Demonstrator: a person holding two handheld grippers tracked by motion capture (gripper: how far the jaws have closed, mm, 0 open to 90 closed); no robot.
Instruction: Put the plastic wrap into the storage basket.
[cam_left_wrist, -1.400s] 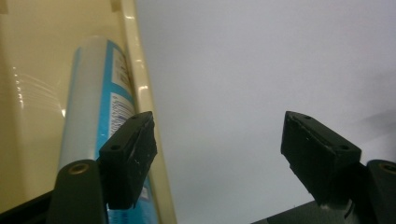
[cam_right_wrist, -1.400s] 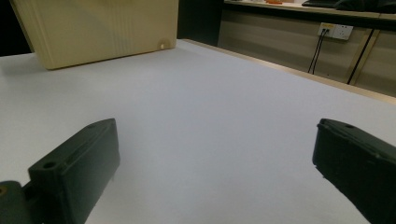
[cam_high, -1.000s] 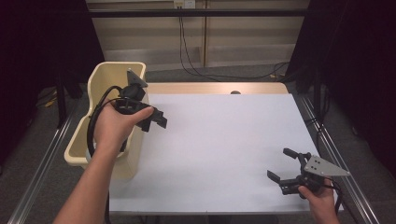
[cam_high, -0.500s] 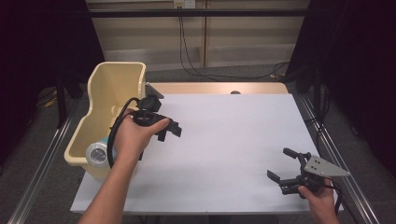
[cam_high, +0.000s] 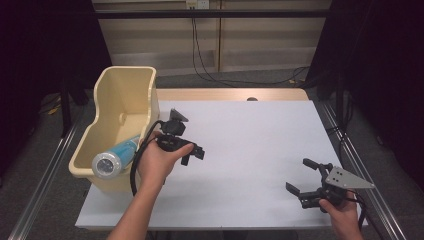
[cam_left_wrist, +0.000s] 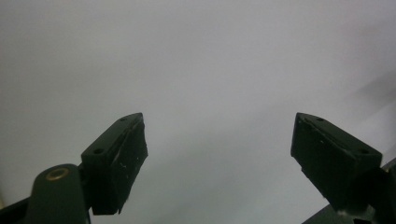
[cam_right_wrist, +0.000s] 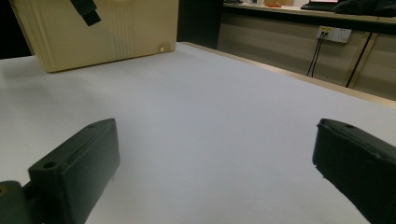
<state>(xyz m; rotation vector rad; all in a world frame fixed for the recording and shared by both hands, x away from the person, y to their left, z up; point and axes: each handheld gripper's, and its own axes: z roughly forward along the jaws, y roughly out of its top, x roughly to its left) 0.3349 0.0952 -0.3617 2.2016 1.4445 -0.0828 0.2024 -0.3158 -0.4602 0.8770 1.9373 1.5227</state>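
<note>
In the high view, a cream plastic bin (cam_high: 125, 107) is seen at the left of the frame, on the left edge of the white table (cam_high: 250, 150); a blue bottle (cam_high: 116, 156) is lying on its side inside the bin, at the near end, its round silvery end turned toward the camera; the left gripper (cam_high: 196, 154) is held just right of the bin, over bare table, with nothing between its jaws; the right gripper (cam_high: 302, 176) is held at the lower right of the frame, low over the table, its jaws spread and empty, well apart from the bin.

In the left gripper view, the two black jaws are shown wide apart at the lower left and lower right of the frame; plain white table surface is seen between and beyond them.

In the right gripper view, the jaws are likewise spread at the bottom corners; the bin (cam_right_wrist: 102, 32) is seen at the upper left of the frame, far across the table.

The bottle is judged to be light and fairly stiff, with a smooth, rounded and probably slippery wall; whether it is full cannot be told; it would best be taken across the middle of its body, where the sides are straight, rather than at the rounded end, and squeezed only moderately so that it is neither dented nor shot out of the jaws.
</note>
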